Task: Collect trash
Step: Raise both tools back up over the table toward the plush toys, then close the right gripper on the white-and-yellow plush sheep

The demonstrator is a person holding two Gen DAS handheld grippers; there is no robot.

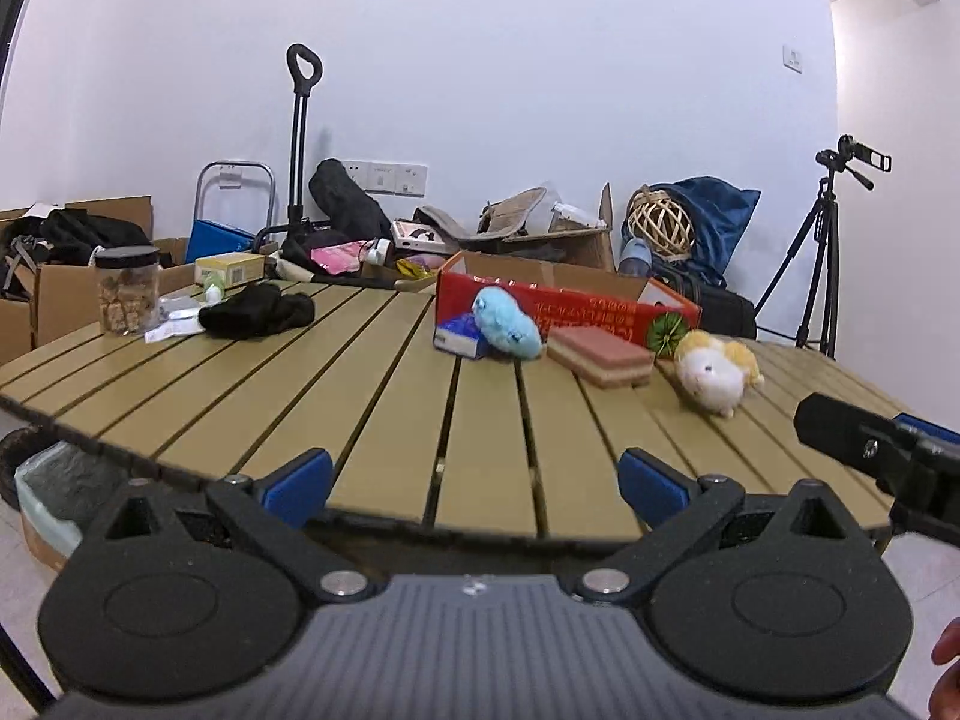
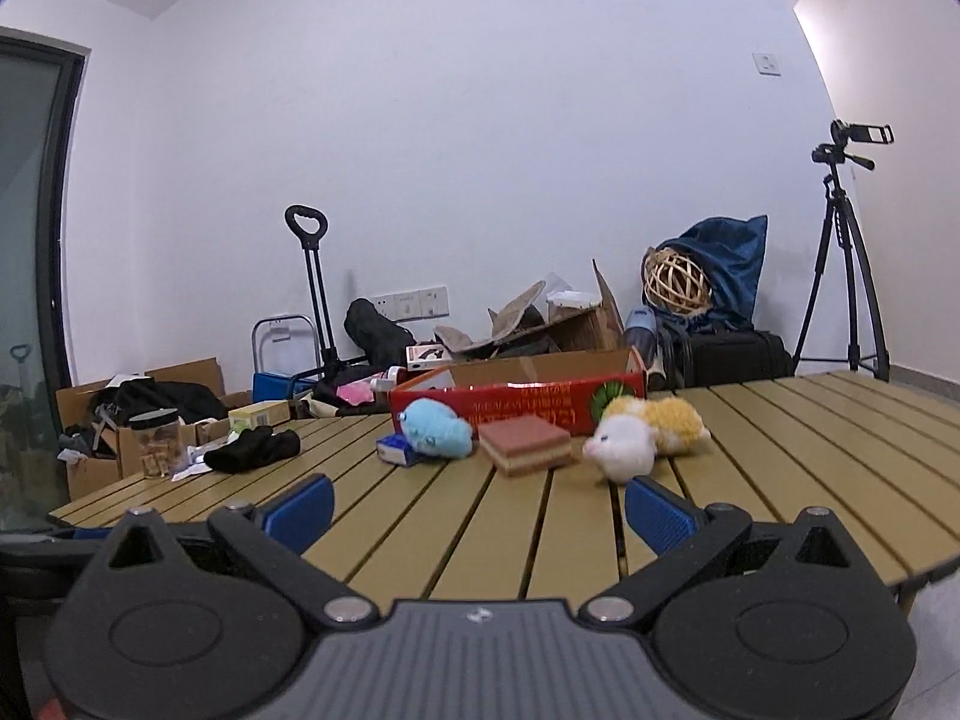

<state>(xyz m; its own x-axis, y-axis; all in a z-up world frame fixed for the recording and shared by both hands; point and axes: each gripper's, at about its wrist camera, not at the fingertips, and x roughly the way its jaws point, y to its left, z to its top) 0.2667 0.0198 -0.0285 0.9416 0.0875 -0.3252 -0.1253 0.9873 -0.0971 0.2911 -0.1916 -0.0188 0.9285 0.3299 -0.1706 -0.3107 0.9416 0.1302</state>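
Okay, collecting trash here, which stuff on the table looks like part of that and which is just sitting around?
Likely for the job, though hard to judge:
white scraps
lined bin

Just lying about:
blue plush
white-and-yellow plush
sponge
jar
black cloth

Open left tongs above slatted table, plush toys beyond.

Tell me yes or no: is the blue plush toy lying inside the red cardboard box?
No, the blue plush toy lies on the slatted table in front of the red cardboard box, partly on a small blue packet.
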